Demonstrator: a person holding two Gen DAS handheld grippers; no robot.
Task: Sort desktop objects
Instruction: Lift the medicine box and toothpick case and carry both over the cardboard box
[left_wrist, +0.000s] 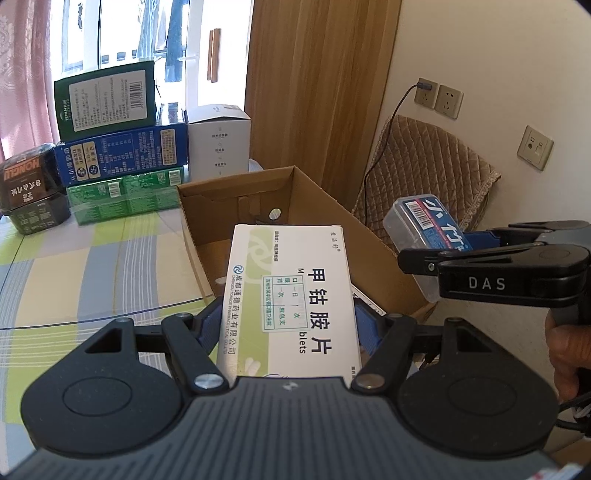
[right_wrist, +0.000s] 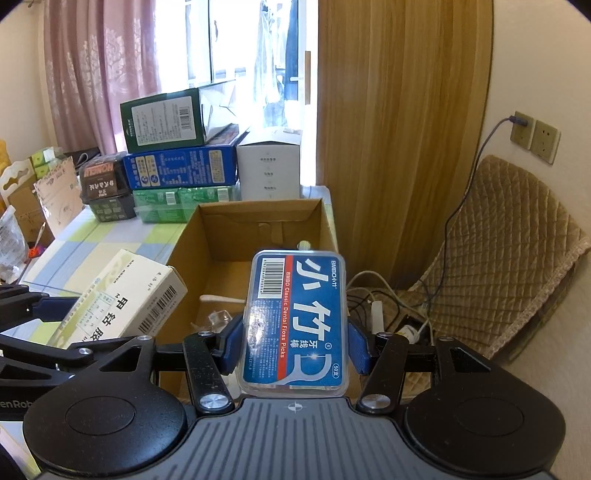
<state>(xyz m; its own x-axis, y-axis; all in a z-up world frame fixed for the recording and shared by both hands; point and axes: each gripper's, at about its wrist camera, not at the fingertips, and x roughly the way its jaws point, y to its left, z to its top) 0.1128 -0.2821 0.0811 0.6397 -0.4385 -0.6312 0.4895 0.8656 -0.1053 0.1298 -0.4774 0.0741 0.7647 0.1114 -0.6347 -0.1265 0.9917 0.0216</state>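
My left gripper (left_wrist: 291, 325) is shut on a white and green medicine box (left_wrist: 291, 295), held above the near edge of an open cardboard box (left_wrist: 328, 206). My right gripper (right_wrist: 295, 343) is shut on a clear dental floss pick case with a blue label (right_wrist: 295, 317), also just before the cardboard box (right_wrist: 184, 240). In the left wrist view the floss case (left_wrist: 424, 225) and the right gripper (left_wrist: 436, 254) hang at the right. In the right wrist view the medicine box (right_wrist: 122, 299) shows at the left. Small items lie on the cardboard box's floor.
Stacked boxes stand behind the carton: a dark green one (left_wrist: 105, 98), a blue one (left_wrist: 122, 155), green packs (left_wrist: 125, 194), a white box (left_wrist: 218, 144) and a dark tin (left_wrist: 27, 188). The table has a checked cloth (left_wrist: 92, 258). A padded chair (right_wrist: 509, 258) and cables (right_wrist: 388, 306) lie to the right.
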